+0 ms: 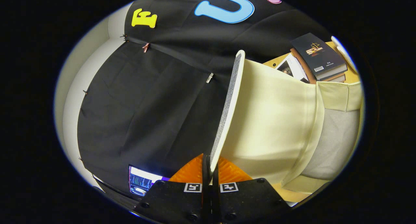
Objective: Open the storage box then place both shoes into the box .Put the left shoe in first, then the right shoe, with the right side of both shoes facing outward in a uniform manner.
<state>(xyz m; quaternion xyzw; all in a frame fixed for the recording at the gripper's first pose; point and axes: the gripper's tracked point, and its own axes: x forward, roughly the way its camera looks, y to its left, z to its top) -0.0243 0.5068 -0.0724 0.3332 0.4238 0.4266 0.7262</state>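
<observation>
Wooden tabletop [351, 75] at two o'clock, books [320, 56] stacked there, box lid [227, 110] gripped by closed jaws of gripper [210, 172], titles unreadable.

Cream storage box [269, 120], lid [227, 110] raised, pinched by hand-held gripper [210, 172].

The tool [210, 172] has its fingers closed on the near edge of the lid [229, 110], and they cover that edge. The lid screens the storage box's [276, 120] inside, so nothing in it can be made out. At about two o'clock, the box rim cuts off the books [320, 56] and most of the tabletop [351, 75]. At seven o'clock, a screen [140, 181] is half hidden.
</observation>
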